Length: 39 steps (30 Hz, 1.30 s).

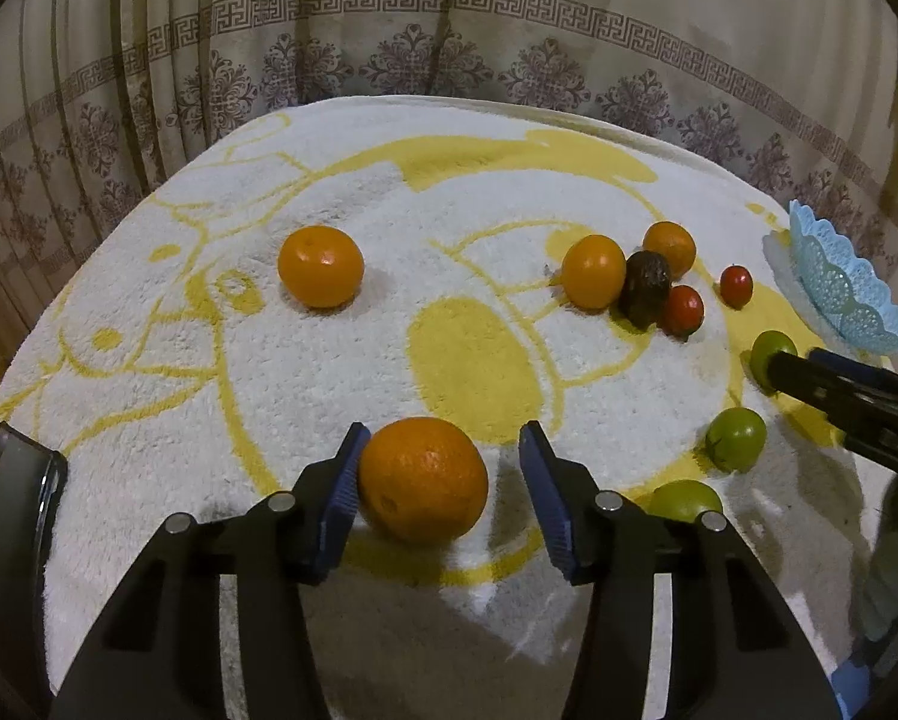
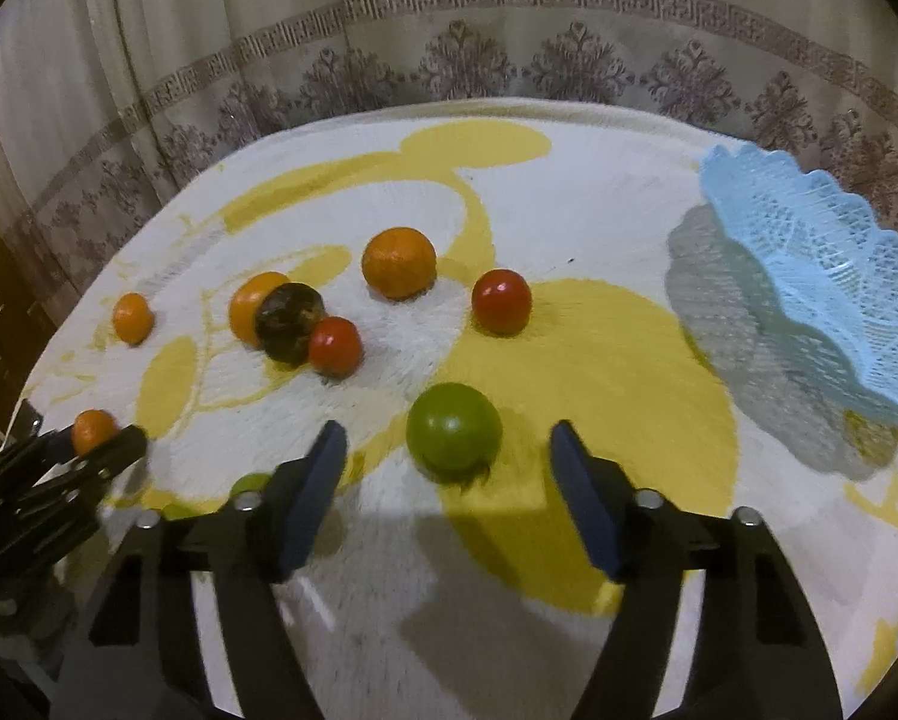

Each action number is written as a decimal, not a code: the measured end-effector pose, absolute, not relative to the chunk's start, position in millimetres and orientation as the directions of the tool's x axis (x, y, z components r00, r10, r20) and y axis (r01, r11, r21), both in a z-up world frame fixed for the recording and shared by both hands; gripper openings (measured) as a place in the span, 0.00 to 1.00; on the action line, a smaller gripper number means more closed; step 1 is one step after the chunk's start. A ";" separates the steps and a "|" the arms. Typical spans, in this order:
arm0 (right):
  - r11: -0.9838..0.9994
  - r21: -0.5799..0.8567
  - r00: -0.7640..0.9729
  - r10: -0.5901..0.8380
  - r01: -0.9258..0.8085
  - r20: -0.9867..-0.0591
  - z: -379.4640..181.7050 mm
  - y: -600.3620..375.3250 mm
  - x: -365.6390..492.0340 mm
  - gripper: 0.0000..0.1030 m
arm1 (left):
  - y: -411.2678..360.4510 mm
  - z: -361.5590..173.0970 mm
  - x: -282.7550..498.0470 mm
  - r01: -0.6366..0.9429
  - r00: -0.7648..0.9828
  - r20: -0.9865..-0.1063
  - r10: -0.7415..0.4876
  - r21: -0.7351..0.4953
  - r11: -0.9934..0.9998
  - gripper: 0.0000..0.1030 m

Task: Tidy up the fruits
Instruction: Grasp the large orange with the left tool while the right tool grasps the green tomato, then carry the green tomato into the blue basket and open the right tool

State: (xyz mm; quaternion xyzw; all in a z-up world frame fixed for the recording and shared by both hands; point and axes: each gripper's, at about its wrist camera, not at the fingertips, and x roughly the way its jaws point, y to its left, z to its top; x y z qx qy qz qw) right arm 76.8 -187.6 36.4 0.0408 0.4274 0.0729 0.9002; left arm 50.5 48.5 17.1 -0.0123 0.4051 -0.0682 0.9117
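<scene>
**Bracketing two fruits, both tools spread**

Your left gripper (image 1: 440, 468) stood spread around the large orange (image 1: 423, 479) on the white-and-yellow towel (image 1: 329, 360); the left pad (image 1: 344, 498) touched or nearly touched the peel, while the right pad sat clear of it. Your right gripper (image 2: 449, 450) was likewise spread, with a green tomato (image 2: 454, 439) between its pads (image 2: 581, 504), touching neither. Beyond that tomato lay a red tomato (image 2: 501, 302), then an orange (image 2: 398, 263). To the left, a dark fruit (image 2: 289, 324) rested against another orange (image 2: 251, 306) and a second red tomato (image 2: 335, 346). A lone orange (image 1: 320, 266) sat well apart at the far left. The blue lace basket (image 2: 809, 276) stood at the right edge of the towel; its inside could not be seen fully. Two more green tomatoes (image 1: 736, 439) lay near your left tool.
</scene>
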 end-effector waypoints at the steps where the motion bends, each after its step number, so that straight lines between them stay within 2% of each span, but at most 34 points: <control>1: 0.986 0.135 0.616 0.164 -0.095 -0.770 32.7 -186.7 80.3 0.57 | 48.9 16.9 50.2 0.115 0.663 -0.736 -0.137 -0.081 0.990 0.49; 2: 0.987 0.134 0.609 0.163 -0.093 -0.776 29.5 -186.0 83.5 0.51 | 49.7 17.0 50.3 0.116 0.664 -0.735 -0.142 -0.086 0.990 0.49; 9: 0.992 0.094 0.619 0.124 -0.080 -0.776 25.2 -184.5 82.3 0.34 | 51.5 19.1 52.6 0.119 0.668 -0.729 -0.152 -0.098 0.988 0.43; 12: 0.992 0.103 0.622 0.128 -0.077 -0.772 27.0 -186.5 81.1 0.34 | 50.7 21.2 54.3 0.120 0.674 -0.724 -0.149 -0.091 0.989 0.37; 39: 0.997 0.075 0.738 0.038 0.017 -0.674 68.2 -231.1 44.0 0.34 | 7.8 68.8 41.7 0.174 0.734 -0.665 -0.138 -0.012 0.985 0.36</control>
